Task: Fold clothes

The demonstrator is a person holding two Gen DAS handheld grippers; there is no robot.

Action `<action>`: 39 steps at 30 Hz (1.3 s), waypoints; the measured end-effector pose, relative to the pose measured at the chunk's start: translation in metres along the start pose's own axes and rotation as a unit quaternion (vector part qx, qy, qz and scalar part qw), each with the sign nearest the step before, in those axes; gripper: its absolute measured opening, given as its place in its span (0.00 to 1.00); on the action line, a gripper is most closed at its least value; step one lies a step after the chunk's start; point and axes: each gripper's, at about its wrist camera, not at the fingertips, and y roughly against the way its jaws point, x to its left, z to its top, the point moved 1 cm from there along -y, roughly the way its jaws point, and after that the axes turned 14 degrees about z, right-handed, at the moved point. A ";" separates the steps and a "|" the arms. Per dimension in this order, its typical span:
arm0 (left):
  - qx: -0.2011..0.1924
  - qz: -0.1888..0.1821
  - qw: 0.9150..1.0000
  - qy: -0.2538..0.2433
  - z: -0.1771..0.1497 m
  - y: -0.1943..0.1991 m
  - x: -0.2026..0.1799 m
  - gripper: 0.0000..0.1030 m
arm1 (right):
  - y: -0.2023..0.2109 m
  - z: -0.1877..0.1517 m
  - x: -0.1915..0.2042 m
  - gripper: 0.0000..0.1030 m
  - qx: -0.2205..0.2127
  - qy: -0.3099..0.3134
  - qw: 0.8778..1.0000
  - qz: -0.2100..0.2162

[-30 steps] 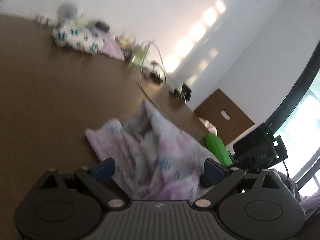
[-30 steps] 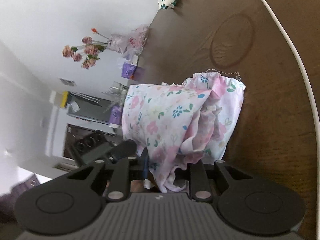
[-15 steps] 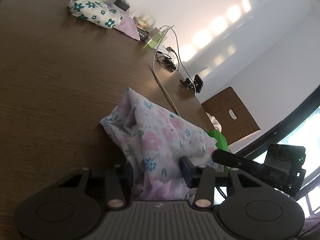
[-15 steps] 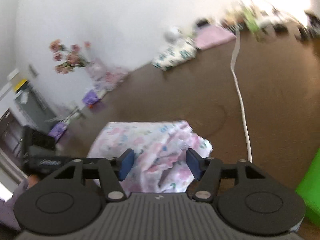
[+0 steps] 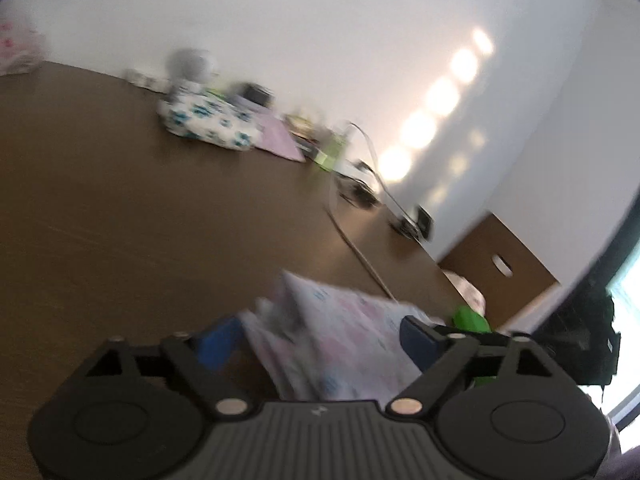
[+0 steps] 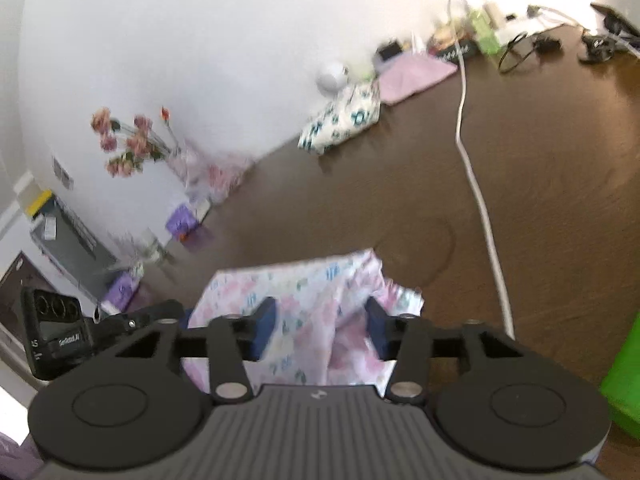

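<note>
A pink and white floral garment (image 5: 340,332) lies bunched in a loosely folded heap on the dark wooden table (image 5: 120,220). My left gripper (image 5: 316,340) is open, its blue pads standing wide on either side of the cloth's near end; this view is blurred. In the right wrist view the same garment (image 6: 312,292) lies just ahead of and under my right gripper (image 6: 320,326), which is open too, with the cloth showing between the pads but not pinched. The left gripper's camera body (image 6: 56,336) sits at the garment's left side.
A white cable (image 6: 476,188) runs across the table right of the garment. At the far wall lie a folded white-and-teal cloth (image 6: 344,120), a pink cloth (image 6: 416,76) and chargers. Flowers (image 6: 128,144) stand at the left, a green object (image 6: 624,372) at the near right. A wooden chair back (image 5: 500,264) stands beyond the table.
The left gripper, shut on the garment half a second ago, has let go and opened wide. The right gripper, shut a second ago, stays open. Both have pulled back slightly.
</note>
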 end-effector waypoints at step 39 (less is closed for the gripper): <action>-0.145 0.130 0.976 -0.099 -0.018 -0.007 -0.053 0.56 | -0.242 -0.057 0.039 0.10 0.006 0.018 0.996 -0.088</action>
